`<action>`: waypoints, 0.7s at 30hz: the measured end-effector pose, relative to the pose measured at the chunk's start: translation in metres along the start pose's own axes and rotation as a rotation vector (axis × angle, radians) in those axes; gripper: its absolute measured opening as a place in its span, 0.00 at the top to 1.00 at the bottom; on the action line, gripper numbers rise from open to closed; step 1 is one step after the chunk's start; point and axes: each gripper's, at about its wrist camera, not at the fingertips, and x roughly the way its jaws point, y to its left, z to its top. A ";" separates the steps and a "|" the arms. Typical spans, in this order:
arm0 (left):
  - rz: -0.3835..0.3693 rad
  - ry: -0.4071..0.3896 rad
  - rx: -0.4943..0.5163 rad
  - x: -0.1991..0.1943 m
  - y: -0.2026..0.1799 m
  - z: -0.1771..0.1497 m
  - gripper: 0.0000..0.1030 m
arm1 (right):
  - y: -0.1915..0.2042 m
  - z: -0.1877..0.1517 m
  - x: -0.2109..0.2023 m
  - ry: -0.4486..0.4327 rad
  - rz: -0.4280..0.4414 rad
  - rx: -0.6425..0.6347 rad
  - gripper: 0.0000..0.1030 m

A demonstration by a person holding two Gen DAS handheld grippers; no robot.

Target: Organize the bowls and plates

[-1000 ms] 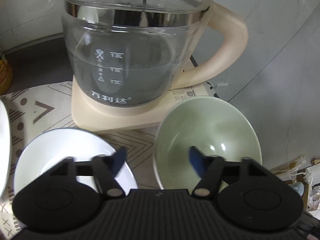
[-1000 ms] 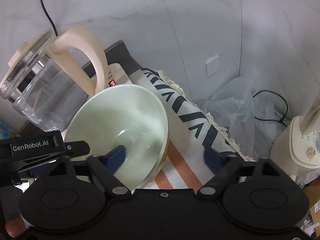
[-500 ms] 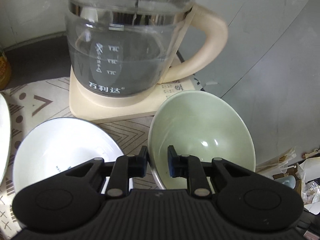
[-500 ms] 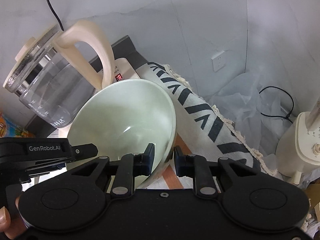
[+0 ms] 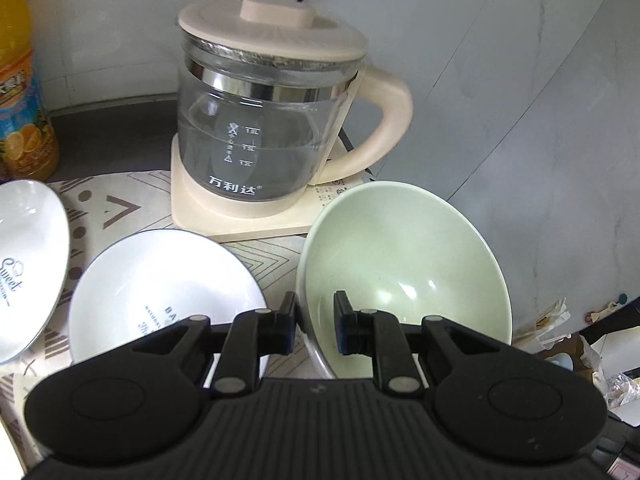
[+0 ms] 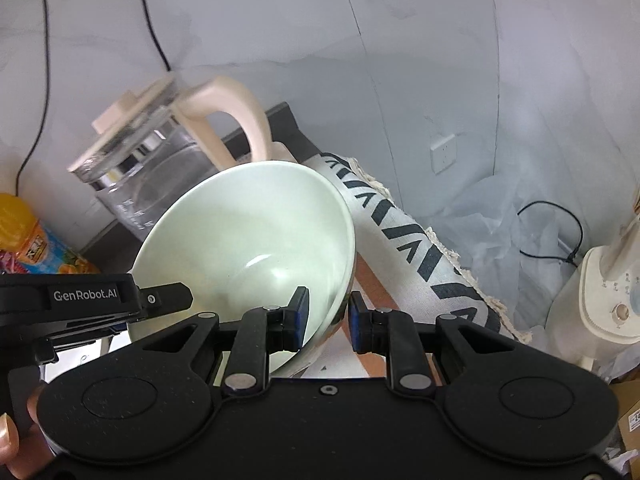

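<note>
Gripping the pale green ceramic bowl [image 5: 404, 264] by its rim from two sides: left gripper [image 5: 315, 322] and right gripper [image 6: 326, 318] have both just closed narrow onto the wall. Bowl sits lower right of the left view, tilted, beside the glass kettle [image 5: 264, 132]. Advice: lift both evenly, clear the kettle handle, nest it into the white bowl [image 5: 160, 284] at lower left.

Both grippers point steeply downward. The left gripper [image 5: 315, 322] and right gripper [image 6: 327, 318] have just closed, each clamping the green bowl's [image 5: 404, 264] rim.
</note>
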 end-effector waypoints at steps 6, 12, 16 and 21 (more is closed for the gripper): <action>-0.008 -0.033 -0.003 -0.027 0.003 -0.013 0.84 | 0.006 -0.008 -0.024 -0.026 0.009 -0.022 0.80; 0.003 -0.069 -0.019 -0.056 0.011 -0.028 0.85 | 0.013 -0.015 -0.047 -0.050 0.032 -0.048 0.80; 0.008 -0.079 -0.047 -0.071 0.020 -0.035 0.90 | 0.019 -0.022 -0.060 -0.063 0.050 -0.065 0.79; 0.021 -0.094 -0.076 -0.088 0.029 -0.046 0.90 | 0.026 -0.032 -0.070 -0.064 0.077 -0.099 0.79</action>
